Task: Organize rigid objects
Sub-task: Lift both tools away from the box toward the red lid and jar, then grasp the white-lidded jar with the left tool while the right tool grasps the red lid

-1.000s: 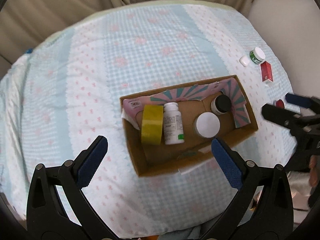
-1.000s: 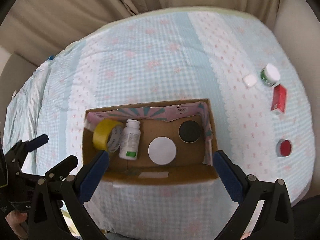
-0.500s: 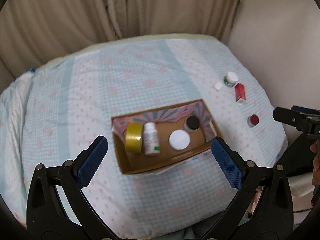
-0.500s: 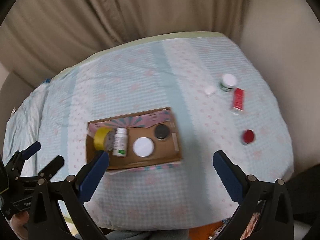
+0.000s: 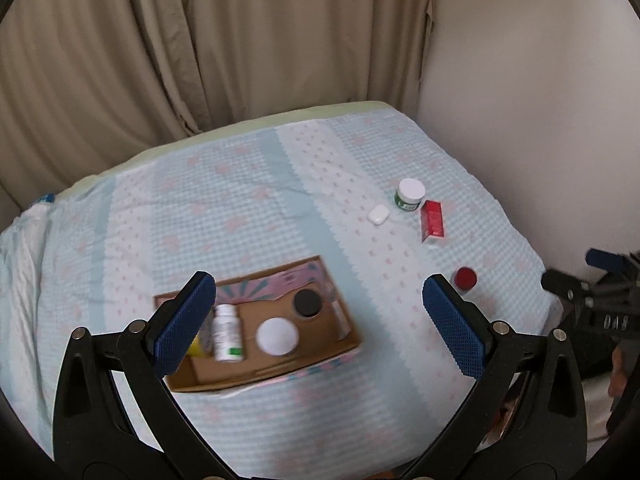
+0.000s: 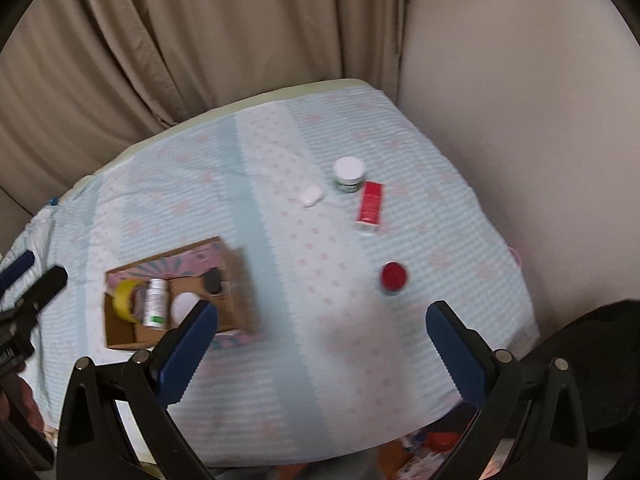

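1. Brown cardboard box (image 6: 176,300) at left holds 4 items already.
2. Left gripper (image 5: 320,320): released, empty, above the box.
3. Right gripper (image 6: 320,344): released, empty, nearer the loose round red-lidded jar (image 6: 394,277), ahead-right of it.

The right gripper (image 6: 322,344), fingers spread wide and empty, hangs above the bed (image 6: 280,344). Left of it sits a cardboard box (image 6: 240,292); beyond it lie a red cap (image 6: 394,276), red carton (image 6: 371,203) and white-lidded jar (image 6: 349,174).
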A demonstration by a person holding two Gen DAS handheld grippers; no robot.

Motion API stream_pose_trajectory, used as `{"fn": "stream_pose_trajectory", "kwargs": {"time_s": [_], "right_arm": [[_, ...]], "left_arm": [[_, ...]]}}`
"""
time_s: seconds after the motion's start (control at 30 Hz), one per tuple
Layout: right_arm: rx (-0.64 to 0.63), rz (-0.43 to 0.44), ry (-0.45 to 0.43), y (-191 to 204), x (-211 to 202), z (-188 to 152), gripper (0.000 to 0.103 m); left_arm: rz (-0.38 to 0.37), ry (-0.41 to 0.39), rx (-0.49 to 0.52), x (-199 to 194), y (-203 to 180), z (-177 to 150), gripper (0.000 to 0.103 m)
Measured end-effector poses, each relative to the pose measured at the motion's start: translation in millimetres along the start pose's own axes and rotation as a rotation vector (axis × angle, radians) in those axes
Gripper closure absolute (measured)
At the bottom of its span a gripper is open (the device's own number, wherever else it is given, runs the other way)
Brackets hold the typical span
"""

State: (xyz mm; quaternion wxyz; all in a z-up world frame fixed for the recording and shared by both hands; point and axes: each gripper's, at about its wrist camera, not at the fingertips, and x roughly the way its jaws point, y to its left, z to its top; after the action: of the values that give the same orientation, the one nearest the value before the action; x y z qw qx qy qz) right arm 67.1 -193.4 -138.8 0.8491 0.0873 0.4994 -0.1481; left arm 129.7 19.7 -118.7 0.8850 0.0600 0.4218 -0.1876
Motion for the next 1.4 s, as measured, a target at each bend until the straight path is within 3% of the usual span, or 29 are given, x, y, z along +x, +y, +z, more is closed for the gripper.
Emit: {"fn": "stream_pose_trajectory", "kwargs": {"time_s": [0.23, 0.43, 0.87, 1.1, 1.4], "right_arm": [[-0.062, 0.053, 0.027, -74.7, 28.6, 8.9, 0.000], [-0.050, 0.075, 0.083, -117.4, 57.3, 14.6, 0.000], [0.014, 0.077, 0.180, -141.1, 128.2, 24.1, 0.000], [0.072, 0.047, 0.262, -147.2, 181.8, 23.3, 0.000], [0.143, 0.045, 0.365, -135.2, 260.4, 14.2, 0.000]], "left_arm": [[-0.030, 0.046, -0.010, 53.7, -91.7, 23.8, 0.000], [-0.017, 0.110, 0.026, 87.7, -140.4, 40.0, 0.000], [-0.051, 0.221, 0.110, 186.1, -171.2, 93.1, 0.000], [-0.101, 0.345, 0.164, 281.4, -188.7, 117.2, 0.000], [-0.104, 0.470, 0.237, 404.5, -213.6, 128.7, 0.000]]}}
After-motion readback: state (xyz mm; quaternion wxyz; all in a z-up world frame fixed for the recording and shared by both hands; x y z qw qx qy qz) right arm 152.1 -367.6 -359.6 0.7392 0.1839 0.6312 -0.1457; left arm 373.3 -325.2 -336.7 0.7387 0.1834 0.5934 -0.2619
